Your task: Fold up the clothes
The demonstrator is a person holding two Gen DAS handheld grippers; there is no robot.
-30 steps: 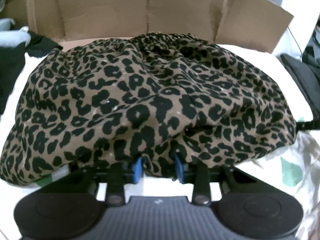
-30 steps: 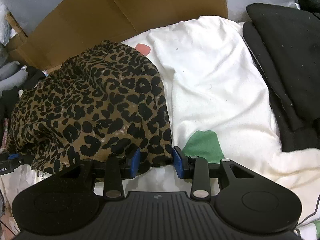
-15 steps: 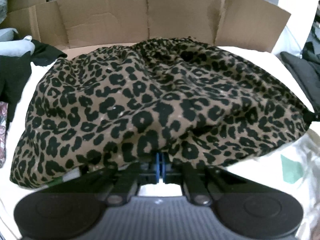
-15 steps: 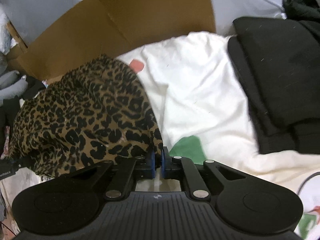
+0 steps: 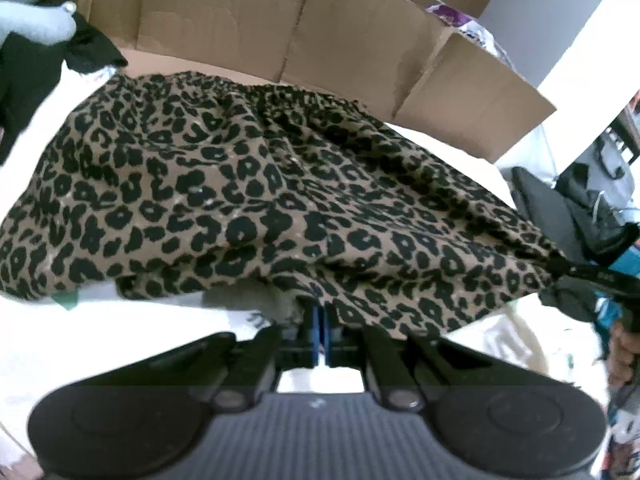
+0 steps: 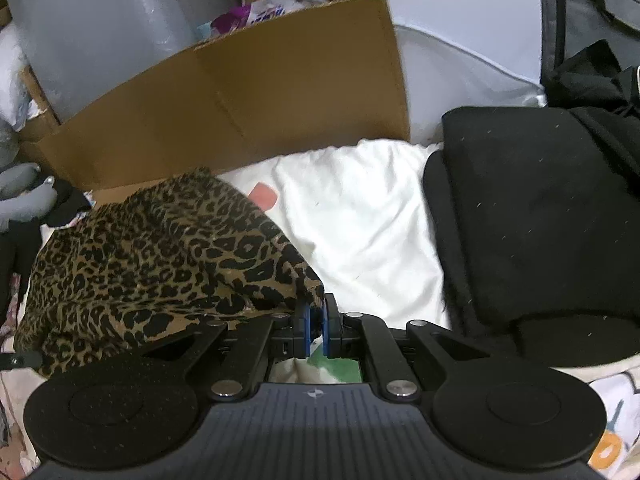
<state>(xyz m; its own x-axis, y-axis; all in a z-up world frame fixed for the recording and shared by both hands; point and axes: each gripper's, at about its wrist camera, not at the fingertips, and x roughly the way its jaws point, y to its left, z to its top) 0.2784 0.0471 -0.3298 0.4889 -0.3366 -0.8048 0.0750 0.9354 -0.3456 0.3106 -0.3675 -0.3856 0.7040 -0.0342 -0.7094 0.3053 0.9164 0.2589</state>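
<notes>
Leopard-print cloth, a light garment [image 5: 280, 200] with a gathered band along its far edge, lies spread over a white bedsheet [image 6: 360, 232] in front of a brown cardboard box [image 5: 320, 32]. Both grippers are clenched on its near hem: the left gripper [image 5: 320, 322] pinches the hem close to the middle of the near edge, and the right gripper [image 6: 316, 320] pinches the garment's near right corner, where the cloth bunches into the jaws. In the left wrist view the hem runs taut out to the right towards the other tool, so the held edge lies crosswise between the two grippers, while the gathered band lies straight ahead of both, parallel to that edge. A fold would probably carry the held hem forward towards the band. The near left part of the hem hangs ungripped and may lag or crease. Folded black clothes [image 6: 540, 216] sit just right of the bare sheet.
</notes>
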